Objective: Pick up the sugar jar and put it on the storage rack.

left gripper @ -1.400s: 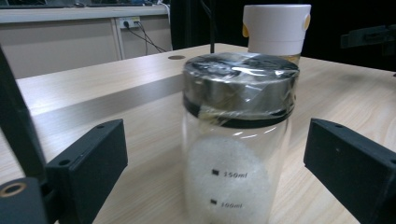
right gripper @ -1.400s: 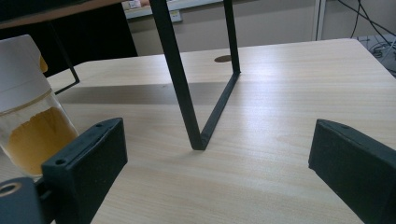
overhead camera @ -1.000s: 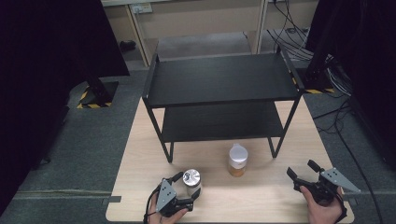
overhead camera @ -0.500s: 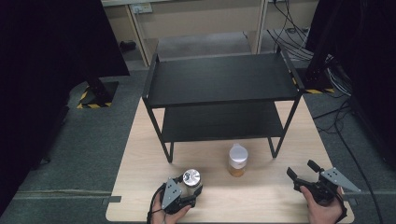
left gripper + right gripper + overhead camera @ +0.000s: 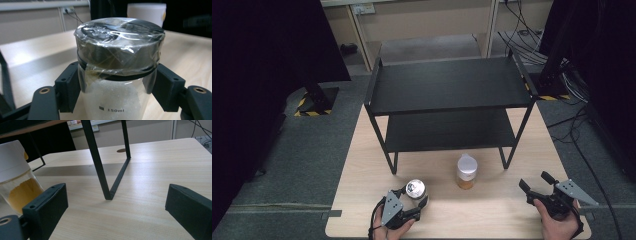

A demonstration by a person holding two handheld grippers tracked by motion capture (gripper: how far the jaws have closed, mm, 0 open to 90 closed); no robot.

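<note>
We see a clear glass jar (image 5: pixel 117 100) with a silver lid (image 5: pixel 120 40) under glossy film, white grains inside and black "150ml" print. The black left gripper (image 5: pixel 409 202) clasps it near the table's front edge. The table (image 5: pixel 492 215) is pale wood with fine grain. A second jar (image 5: pixel 466 171) has a white cap over yellow powder. The shelf (image 5: pixel 452 87) is matte black. The right gripper (image 5: pixel 534 182) is black with a grey plate.

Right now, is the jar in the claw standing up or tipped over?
Standing up. The jar sits straight on the table, its silver lid on top.
</note>
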